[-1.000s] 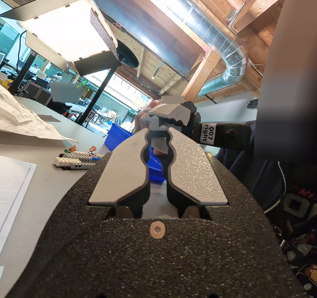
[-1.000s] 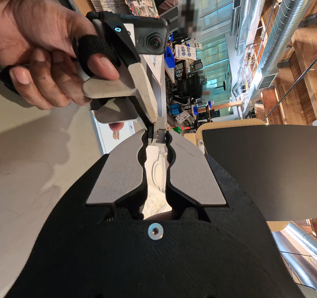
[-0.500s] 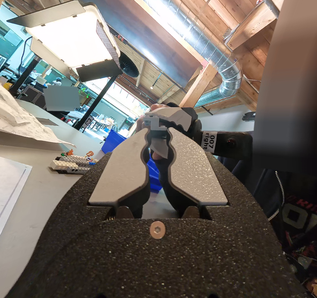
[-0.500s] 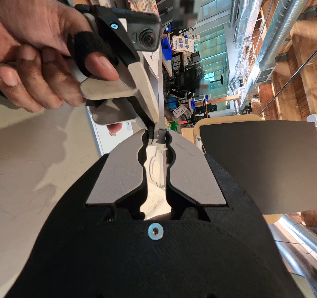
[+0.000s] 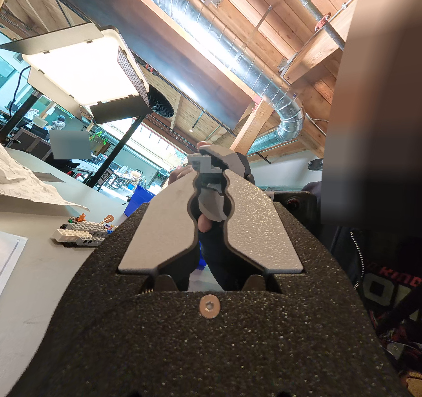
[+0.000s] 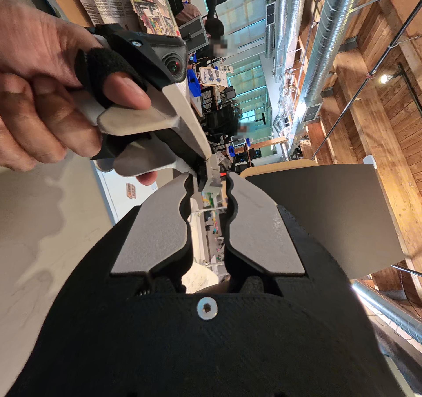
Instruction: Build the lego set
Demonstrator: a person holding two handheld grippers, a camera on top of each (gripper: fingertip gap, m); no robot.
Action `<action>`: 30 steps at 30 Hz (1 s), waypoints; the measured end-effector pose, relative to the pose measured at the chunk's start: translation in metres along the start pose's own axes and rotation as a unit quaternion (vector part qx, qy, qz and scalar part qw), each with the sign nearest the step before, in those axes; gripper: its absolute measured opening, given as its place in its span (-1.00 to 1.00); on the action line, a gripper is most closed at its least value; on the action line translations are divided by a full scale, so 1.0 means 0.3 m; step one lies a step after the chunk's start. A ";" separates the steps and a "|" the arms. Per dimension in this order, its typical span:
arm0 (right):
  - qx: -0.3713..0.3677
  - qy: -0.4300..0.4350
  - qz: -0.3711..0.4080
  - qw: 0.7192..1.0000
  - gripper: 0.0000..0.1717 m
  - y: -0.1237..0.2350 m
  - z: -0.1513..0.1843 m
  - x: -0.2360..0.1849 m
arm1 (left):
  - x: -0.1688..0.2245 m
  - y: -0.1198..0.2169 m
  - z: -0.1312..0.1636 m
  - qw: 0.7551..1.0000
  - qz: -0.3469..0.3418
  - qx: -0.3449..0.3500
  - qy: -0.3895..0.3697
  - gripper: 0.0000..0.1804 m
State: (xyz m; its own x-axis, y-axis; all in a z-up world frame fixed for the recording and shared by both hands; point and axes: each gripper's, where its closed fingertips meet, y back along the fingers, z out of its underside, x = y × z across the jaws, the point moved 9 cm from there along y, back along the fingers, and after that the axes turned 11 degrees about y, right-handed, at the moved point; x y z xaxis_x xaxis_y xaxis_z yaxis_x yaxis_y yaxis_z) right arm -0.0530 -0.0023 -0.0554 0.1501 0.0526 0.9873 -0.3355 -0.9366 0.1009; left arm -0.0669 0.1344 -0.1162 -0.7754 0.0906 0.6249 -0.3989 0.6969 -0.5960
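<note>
The left gripper (image 5: 210,176) is closed on a small grey toy-brick assembly (image 5: 205,165), both pads pressing its lower dark part while the stepped grey top sticks out above the fingertips. In the right wrist view the same assembly (image 6: 211,176) sits at the tip of the left gripper, held up off the table. The right gripper (image 6: 209,180) stands partly open around it: a clear gap shows between its right pad and the bricks, and whether its left pad touches cannot be told.

On the grey table (image 5: 34,283) a white brick model (image 5: 83,230) stands well apart to the left, near unfolded paper sheets (image 5: 25,185). A blue bin (image 5: 139,198) stands beyond the table edge; its contents are hidden.
</note>
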 end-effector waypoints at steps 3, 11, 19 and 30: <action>0.011 0.004 0.020 1.000 -0.66 0.008 -0.006 0.006 | 0.004 0.006 -0.007 1.000 0.000 0.012 -0.006 -0.82; 0.042 0.005 0.039 0.998 -0.75 0.010 -0.026 -0.002 | 0.049 0.011 -0.024 0.985 -0.076 0.014 -0.153 -0.82; 0.044 0.010 0.056 0.997 -0.89 0.003 -0.031 -0.009 | 0.055 0.002 -0.016 0.986 -0.059 0.017 -0.154 -0.82; 0.047 0.017 0.038 0.998 -0.91 0.005 -0.036 0.000 | 0.050 0.000 -0.012 0.990 -0.040 0.019 -0.131 -0.82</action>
State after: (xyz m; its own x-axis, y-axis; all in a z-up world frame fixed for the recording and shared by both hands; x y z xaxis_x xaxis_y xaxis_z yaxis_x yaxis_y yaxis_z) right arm -0.0635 0.0000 -0.0538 0.0959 -0.0103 0.9953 -0.2551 -0.9668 0.0146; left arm -0.0767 0.1385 -0.1050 -0.8384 -0.1552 0.5225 -0.4792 0.6666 -0.5709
